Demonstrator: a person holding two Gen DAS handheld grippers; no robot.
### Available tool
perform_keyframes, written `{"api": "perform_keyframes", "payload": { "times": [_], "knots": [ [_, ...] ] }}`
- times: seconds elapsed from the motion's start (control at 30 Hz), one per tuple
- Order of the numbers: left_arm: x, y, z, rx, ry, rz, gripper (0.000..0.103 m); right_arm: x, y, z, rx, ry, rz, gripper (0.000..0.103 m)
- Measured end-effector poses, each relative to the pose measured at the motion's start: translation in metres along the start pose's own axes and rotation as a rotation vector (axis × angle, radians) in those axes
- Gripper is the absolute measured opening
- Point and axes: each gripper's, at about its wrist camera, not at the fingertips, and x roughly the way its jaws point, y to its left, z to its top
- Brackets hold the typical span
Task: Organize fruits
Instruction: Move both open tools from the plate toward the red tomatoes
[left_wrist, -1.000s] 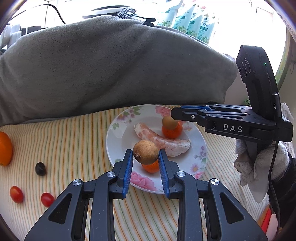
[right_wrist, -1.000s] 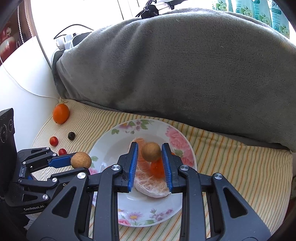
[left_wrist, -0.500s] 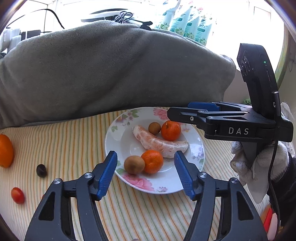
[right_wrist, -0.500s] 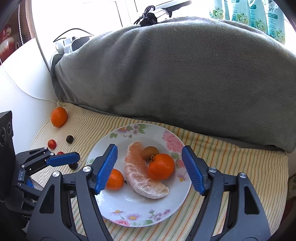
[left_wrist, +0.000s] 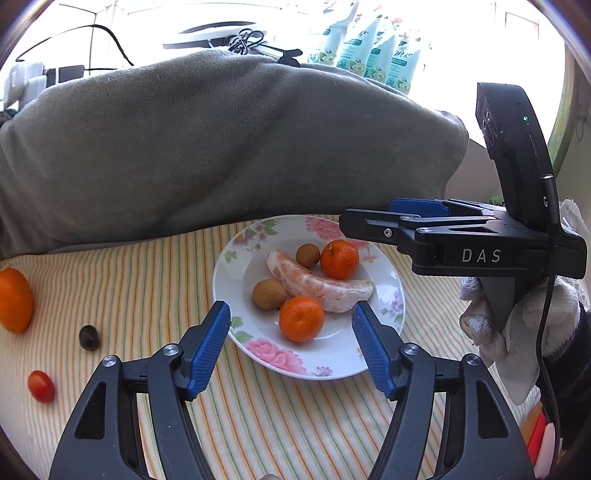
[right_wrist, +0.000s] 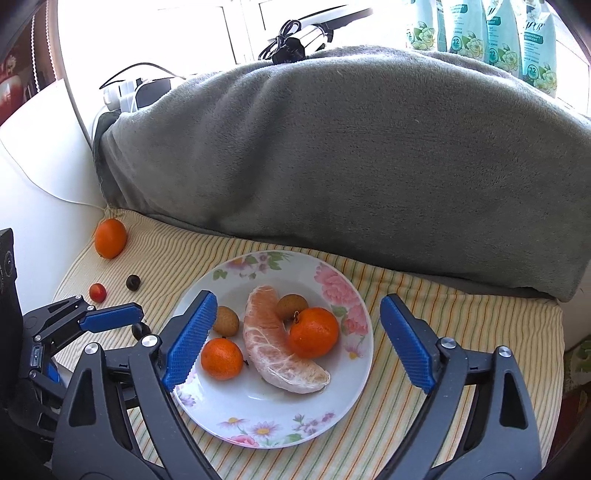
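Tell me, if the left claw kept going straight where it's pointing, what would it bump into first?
Probably the small orange at the plate's near side, lying straight ahead between the open left claw's fingers; depth is hard to judge.

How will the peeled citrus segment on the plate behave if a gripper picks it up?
The peeled segment looks soft and moist, so it would probably squash or tear. Its long curved shape might sag at the ends. It seems unlikely to roll.

Striped cloth (right_wrist: 461, 314), floral plate (right_wrist: 347, 380), loose fruits (right_wrist: 110, 238)
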Motion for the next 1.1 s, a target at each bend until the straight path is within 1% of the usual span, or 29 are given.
{"api": "perform_keyframes", "payload": {
  "times": [0.4, 0.53, 0.73, 0.9, 0.97, 1.1],
  "knots": [
    [-0.013, -0.001, -0.004, 0.002, -0.019, 0.004, 0.068, -0.010, 0.010, -0.001, -0.013, -0.015, -0.010, 0.092],
    [-0.019, 0.001, -0.005, 0.000, -0.027, 0.005, 0.068, -0.012, 0.012, -0.001, -0.011, -0.022, -0.022, 0.092],
    [-0.029, 0.004, -0.008, -0.007, -0.040, 0.009, 0.068, -0.014, 0.023, -0.001, -0.048, -0.022, -0.050, 0.092],
    [-0.036, 0.011, -0.011, -0.013, -0.050, 0.015, 0.068, -0.013, 0.031, -0.001, -0.066, -0.021, -0.070, 0.093],
    [-0.039, 0.016, -0.012, -0.018, -0.053, 0.021, 0.068, -0.012, 0.034, -0.001, -0.072, -0.023, -0.065, 0.096],
    [-0.045, 0.026, -0.015, -0.032, -0.058, 0.037, 0.068, -0.011, 0.041, 0.000, -0.078, -0.028, -0.058, 0.096]
  ]
}}
